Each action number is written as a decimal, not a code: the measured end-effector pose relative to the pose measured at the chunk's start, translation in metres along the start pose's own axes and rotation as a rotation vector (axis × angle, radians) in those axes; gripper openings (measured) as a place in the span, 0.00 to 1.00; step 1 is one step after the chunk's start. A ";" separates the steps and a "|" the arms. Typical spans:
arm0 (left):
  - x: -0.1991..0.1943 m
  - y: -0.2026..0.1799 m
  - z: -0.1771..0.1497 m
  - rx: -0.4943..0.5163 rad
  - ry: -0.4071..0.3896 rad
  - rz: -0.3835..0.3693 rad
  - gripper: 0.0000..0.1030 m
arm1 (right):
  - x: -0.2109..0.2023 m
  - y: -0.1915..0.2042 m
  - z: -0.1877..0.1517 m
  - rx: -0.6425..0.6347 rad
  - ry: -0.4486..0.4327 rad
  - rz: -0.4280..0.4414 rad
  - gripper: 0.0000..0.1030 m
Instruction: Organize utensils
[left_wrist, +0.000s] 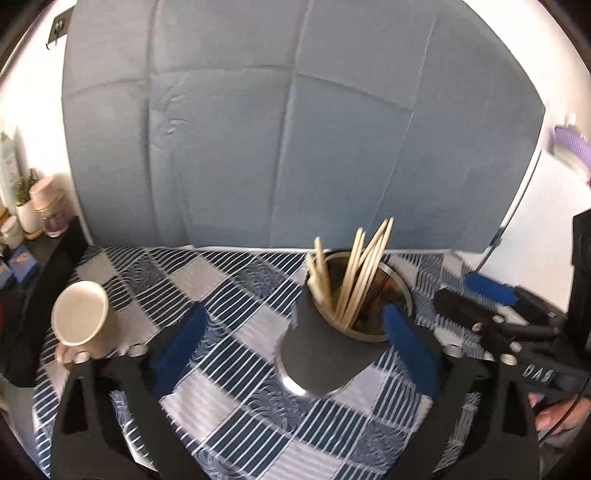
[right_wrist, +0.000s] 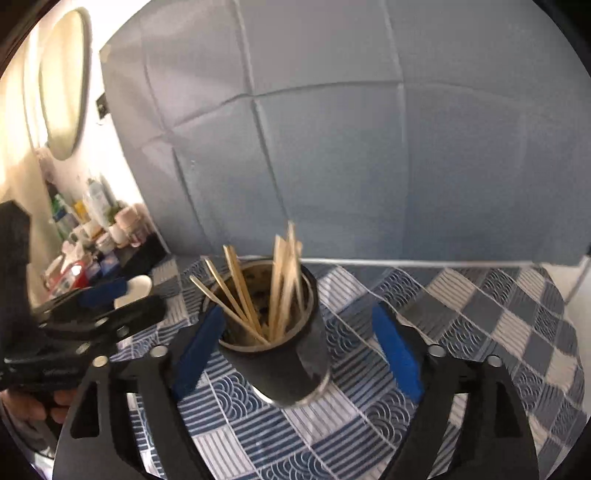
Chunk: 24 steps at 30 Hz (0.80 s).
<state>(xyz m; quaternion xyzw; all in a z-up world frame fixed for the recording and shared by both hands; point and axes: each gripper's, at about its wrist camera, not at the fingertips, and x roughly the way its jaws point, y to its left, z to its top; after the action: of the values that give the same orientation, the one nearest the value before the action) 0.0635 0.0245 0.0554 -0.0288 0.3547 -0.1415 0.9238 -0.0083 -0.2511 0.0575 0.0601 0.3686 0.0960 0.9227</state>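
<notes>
The right gripper (right_wrist: 295, 343) is spread wide and holds nothing; its blue pads flank the dark utensil holder (right_wrist: 284, 350), the left pad just beside the rim and the right pad apart from the wall. The left gripper (left_wrist: 295, 347) is likewise wide open and empty, with the same holder (left_wrist: 332, 343) between its fingers, nearer the right one; whether that pad touches the rim cannot be told. The holder stands on the checked tablecloth (right_wrist: 480, 314), toward the far edge of the table, close to the grey-blue padded backing (left_wrist: 258, 129). A loose bundle of chopsticks (right_wrist: 266, 291) leans out of its mouth in several directions, tips upward. A paper cup (left_wrist: 83, 317) lies tipped near the left edge of the table, well apart from the holder. The holder looks like a metal can with a dark sleeve: probably stiff, moderately heavy, and smooth enough to slip, so a hold across its middle wall, below the rim, seems safest. The chopsticks seem light, stiff and thin; they would likely roll or fan apart, so any single one is best pinched near its upper end, clear of its neighbours. A knock to the rim could tip the whole bundle.
</notes>
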 end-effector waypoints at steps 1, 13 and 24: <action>-0.004 0.000 -0.005 0.013 0.003 0.017 0.94 | -0.001 -0.001 -0.004 0.015 0.011 -0.006 0.83; -0.040 -0.003 -0.053 0.073 0.106 0.081 0.94 | -0.029 0.018 -0.049 -0.020 0.106 -0.043 0.84; -0.082 -0.004 -0.057 -0.015 0.109 0.098 0.94 | -0.072 0.022 -0.058 -0.011 0.114 -0.075 0.86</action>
<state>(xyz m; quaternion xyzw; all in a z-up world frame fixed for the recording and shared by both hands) -0.0337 0.0463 0.0670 -0.0104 0.4064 -0.0948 0.9087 -0.1026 -0.2435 0.0678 0.0359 0.4222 0.0667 0.9033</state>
